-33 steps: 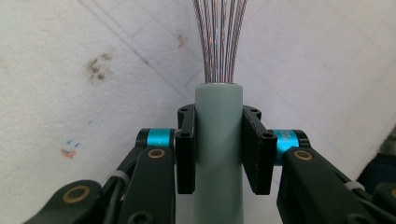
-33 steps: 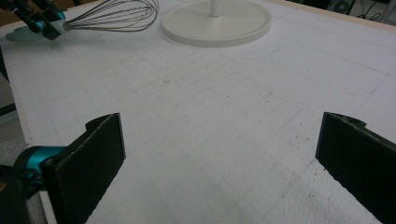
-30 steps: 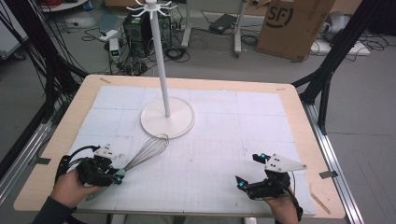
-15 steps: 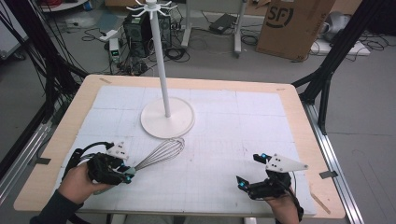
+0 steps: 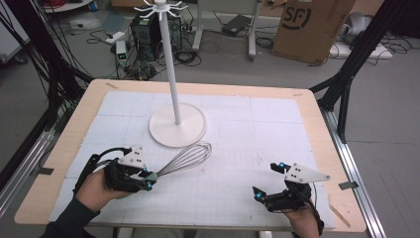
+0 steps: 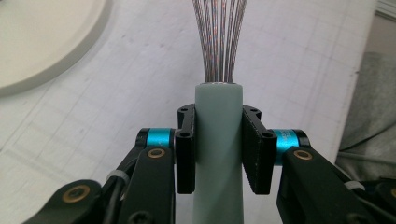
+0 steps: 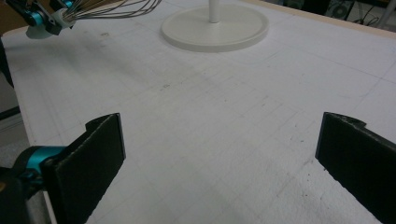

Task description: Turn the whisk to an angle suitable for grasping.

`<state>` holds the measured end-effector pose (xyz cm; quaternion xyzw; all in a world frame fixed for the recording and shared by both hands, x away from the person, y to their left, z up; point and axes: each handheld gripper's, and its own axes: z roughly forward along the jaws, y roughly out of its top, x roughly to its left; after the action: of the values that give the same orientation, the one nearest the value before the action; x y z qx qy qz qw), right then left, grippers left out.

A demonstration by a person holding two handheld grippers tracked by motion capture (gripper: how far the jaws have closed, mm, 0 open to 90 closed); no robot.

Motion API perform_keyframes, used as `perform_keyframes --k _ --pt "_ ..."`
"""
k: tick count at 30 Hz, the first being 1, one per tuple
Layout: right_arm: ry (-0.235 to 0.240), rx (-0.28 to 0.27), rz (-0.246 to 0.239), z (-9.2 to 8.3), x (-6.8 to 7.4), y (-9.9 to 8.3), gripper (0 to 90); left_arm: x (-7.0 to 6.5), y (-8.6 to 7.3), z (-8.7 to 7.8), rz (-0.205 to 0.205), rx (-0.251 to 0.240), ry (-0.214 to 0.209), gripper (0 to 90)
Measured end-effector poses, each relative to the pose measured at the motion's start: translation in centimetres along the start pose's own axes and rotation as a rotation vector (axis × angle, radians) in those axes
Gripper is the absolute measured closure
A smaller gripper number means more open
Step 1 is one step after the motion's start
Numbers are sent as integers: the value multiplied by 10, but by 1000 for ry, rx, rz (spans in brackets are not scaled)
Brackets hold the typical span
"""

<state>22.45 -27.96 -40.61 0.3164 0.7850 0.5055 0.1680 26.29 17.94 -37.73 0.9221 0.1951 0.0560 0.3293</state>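
A wire whisk (image 5: 185, 158) with a pale green handle (image 6: 218, 154) is held by my left gripper (image 5: 147, 179), which is shut on the handle at the table's front left. Its wire head points up and right toward the round base (image 5: 178, 125) of a white hook stand (image 5: 165, 54). In the left gripper view the two black jaws clamp the handle from both sides. My right gripper (image 5: 267, 182) rests at the front right, open, with nothing between its fingers (image 7: 91, 161). The whisk (image 7: 112, 10) and the left gripper (image 7: 39, 18) appear far off in the right gripper view.
A white gridded mat (image 5: 257, 134) covers the wooden table (image 5: 317, 114). The stand's base (image 7: 215, 29) sits at mid-table. Beyond the far edge are a cardboard box (image 5: 309, 27), cables and a computer tower (image 5: 146, 29) on the floor. Black frame legs (image 5: 346, 74) flank the table.
My left gripper has moved right and lifted the whisk, its head swinging toward the stand's base. The right gripper has stayed put.
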Motion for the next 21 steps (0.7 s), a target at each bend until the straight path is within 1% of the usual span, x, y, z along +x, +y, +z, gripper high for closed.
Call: perform_keyframes --k 2,3,5,6,7,10,11,12,13,14,15,18,21 --pt "0 2 1 0 0 0 1 -4 5 3 20 -1 -5 694" --pt "0 2 1 0 0 0 1 -6 8 5 25 -10 -4 694" --pt "0 1 -1 0 0 0 0 -12 15 9 61 -17 -4 694" --pt "0 1 6 -1 0 0 1 -14 18 10 67 -17 -5 694" --pt "0 2 7 -1 0 0 0 -16 20 13 69 -20 -16 694" --pt "0 0 1 -1 -1 -1 0 -19 27 20 92 -14 -26 694" --pt "-2 -1 4 -2 -1 -1 0 -20 29 23 104 -2 -27 694" --pt "-1 -3 4 -2 -1 -1 0 -24 32 29 114 31 -32 694" --pt "-3 -4 3 -3 -2 -1 0 -24 32 29 114 31 -32 694" --pt "-5 -4 7 -3 -2 -1 1 -24 35 35 127 48 -51 694" --pt "-5 -6 6 -3 -2 -1 0 -24 35 35 127 48 -51 694" --pt "1 -13 6 -5 -2 0 0 -25 40 40 134 55 -68 694" --pt "2 -18 1 -6 -2 1 0 -24 44 43 139 59 -57 694"
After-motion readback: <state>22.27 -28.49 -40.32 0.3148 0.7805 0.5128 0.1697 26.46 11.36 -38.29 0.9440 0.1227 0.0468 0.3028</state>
